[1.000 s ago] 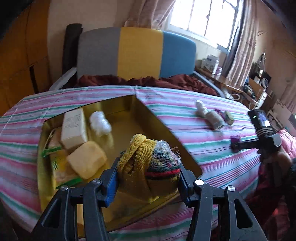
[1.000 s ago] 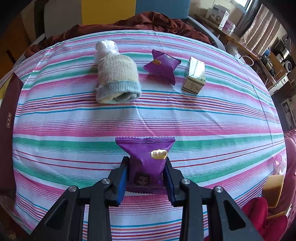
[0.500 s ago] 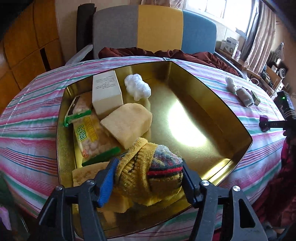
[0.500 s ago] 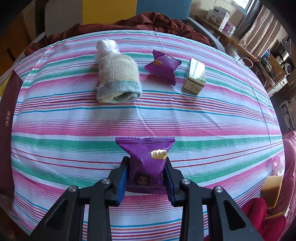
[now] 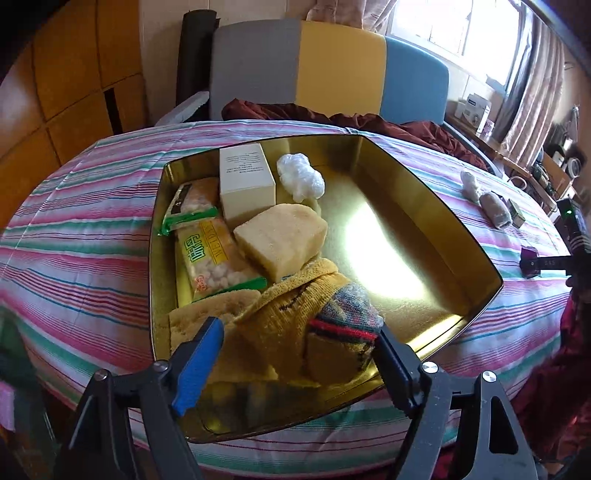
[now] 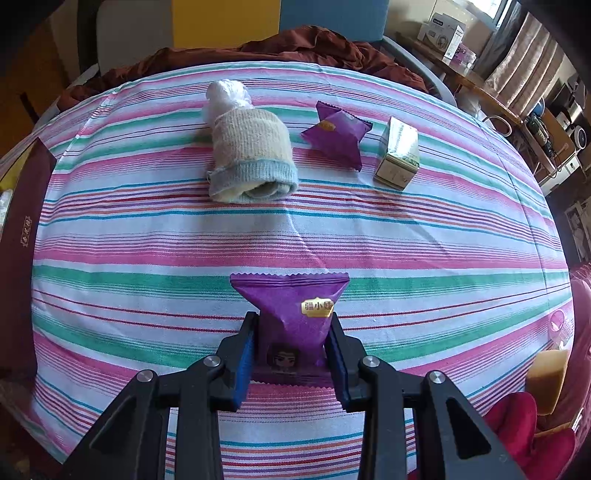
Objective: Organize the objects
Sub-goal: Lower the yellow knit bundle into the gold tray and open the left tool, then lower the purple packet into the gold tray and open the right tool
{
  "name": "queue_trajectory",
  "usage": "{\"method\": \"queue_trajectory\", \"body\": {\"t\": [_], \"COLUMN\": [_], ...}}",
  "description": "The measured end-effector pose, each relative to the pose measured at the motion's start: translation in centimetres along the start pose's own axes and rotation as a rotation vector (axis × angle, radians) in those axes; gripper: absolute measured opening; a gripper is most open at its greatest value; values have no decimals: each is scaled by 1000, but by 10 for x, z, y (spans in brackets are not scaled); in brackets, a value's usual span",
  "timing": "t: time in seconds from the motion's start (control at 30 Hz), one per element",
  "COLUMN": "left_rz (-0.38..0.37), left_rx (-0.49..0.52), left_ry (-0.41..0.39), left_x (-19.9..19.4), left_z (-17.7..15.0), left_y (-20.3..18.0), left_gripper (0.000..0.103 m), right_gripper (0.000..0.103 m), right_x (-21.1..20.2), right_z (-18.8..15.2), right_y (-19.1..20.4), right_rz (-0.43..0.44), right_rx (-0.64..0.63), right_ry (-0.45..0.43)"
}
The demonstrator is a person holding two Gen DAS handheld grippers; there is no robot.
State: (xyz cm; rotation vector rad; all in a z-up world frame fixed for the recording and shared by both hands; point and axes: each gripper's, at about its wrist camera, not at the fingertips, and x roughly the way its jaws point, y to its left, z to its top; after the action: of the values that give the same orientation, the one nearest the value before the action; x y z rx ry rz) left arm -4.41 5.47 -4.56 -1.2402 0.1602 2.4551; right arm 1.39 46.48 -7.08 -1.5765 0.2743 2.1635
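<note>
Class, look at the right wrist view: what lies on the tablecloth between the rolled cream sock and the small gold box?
A second purple snack packet lies between the rolled cream sock and the small gold box, apart from both. The right wrist view shows it.

headboard (image 5: pixel 332 70) grey-yellow-blue | window (image 5: pixel 450 26) bright, curtained | wall panels (image 5: pixel 66 74) wooden, perhaps cupboards

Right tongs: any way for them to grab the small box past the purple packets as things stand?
Probably not yet: the right tongs are shut on a purple packet. Otherwise the cloth before the small box looks open.
</note>
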Motion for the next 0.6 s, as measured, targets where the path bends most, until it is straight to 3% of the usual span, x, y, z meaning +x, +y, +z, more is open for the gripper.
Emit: {"method": "queue_trajectory", "body": {"t": [0.07, 0.3, 0.6], "left_rz": [33, 36, 43], "left_rx": [18, 31, 11], "left_ry": [-5, -48, -109], "left_x": [0, -9, -28], "left_z": [-3, -5, 0], "left_y": [-5, -11, -7], "left_gripper": [80, 80, 82], "right_gripper": [35, 34, 34], "right_x": [-3, -39, -111], "right_z": [-3, -15, -1], "right_y": [3, 32, 141], "right_rz": [19, 134, 385], "right_rx": [4, -18, -251], "right_ry": [2, -51, -191]}}
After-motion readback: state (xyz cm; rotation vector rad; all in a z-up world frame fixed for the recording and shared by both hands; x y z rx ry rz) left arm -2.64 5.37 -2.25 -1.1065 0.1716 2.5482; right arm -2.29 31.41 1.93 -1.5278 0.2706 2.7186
